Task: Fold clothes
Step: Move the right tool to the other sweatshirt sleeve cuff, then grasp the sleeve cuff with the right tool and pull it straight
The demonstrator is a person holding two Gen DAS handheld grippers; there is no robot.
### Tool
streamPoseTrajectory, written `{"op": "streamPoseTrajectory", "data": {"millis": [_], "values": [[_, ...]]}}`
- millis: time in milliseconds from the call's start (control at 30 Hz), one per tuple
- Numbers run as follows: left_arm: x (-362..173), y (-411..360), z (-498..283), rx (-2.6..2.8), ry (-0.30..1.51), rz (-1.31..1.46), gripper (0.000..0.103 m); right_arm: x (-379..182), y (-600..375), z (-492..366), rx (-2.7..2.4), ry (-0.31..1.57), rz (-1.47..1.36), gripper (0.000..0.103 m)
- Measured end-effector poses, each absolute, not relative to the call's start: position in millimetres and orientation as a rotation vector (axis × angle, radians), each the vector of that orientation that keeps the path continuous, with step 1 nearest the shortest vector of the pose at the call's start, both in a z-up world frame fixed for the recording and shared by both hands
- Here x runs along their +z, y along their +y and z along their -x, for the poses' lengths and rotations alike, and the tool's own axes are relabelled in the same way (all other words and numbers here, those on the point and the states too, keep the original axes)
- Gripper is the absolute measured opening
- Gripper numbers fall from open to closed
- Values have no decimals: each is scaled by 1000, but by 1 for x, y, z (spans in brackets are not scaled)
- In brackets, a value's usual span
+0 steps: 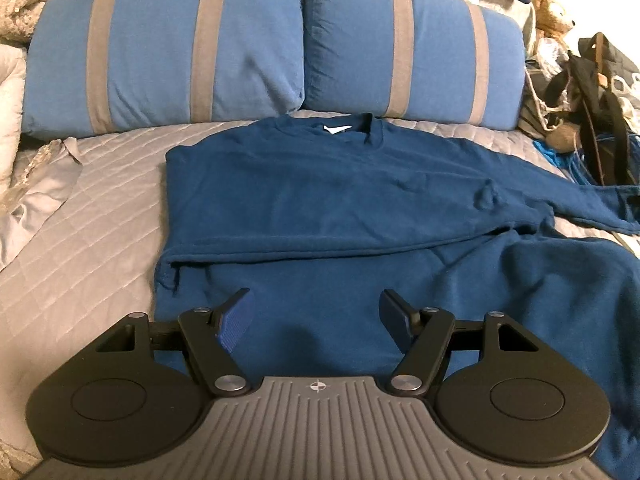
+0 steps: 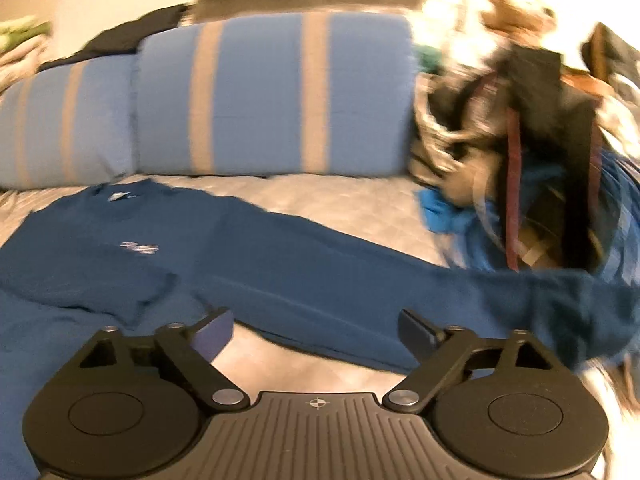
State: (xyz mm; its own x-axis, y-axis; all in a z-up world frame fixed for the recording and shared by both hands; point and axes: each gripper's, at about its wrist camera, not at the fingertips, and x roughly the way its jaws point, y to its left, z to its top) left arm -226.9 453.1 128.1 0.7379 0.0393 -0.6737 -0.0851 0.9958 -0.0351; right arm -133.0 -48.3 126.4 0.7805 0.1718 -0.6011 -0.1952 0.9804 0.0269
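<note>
A dark blue sweatshirt [image 1: 320, 200] lies flat on the grey quilted bed [image 1: 100, 240], collar and white label toward the pillows. One sleeve is folded across its body; the other sleeve [image 1: 580, 196] stretches out to the right. My left gripper [image 1: 316, 300] hovers open over the sweatshirt's lower part, with nothing between its pads. In the blurred right wrist view, my right gripper [image 2: 316, 320] stands open over the outstretched sleeve [image 2: 360, 280] and the bare quilt [image 2: 300, 360], holding nothing.
Two blue pillows with tan stripes [image 1: 160, 52] [image 1: 412, 52] lean at the head of the bed. A pile of bags, straps and cloth [image 1: 580, 100] with a teddy bear [image 1: 554, 12] crowds the right side. A loose grey cloth [image 1: 40, 192] lies at the left.
</note>
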Motion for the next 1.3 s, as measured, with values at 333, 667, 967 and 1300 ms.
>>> {"op": "streamPoseTrajectory", "data": {"millis": [333, 667, 967, 1300], "values": [[127, 439, 222, 18, 738, -17, 68, 98, -186, 138, -144, 638, -341, 60], [127, 441, 221, 18, 751, -5, 68, 59, -244, 127, -252, 647, -657, 49], [126, 440, 220, 22, 758, -8, 68, 35, -256, 111, -278, 643, -784, 26], [125, 441, 221, 13, 760, 3, 68, 62, -244, 113, -230, 601, -762, 10]]}}
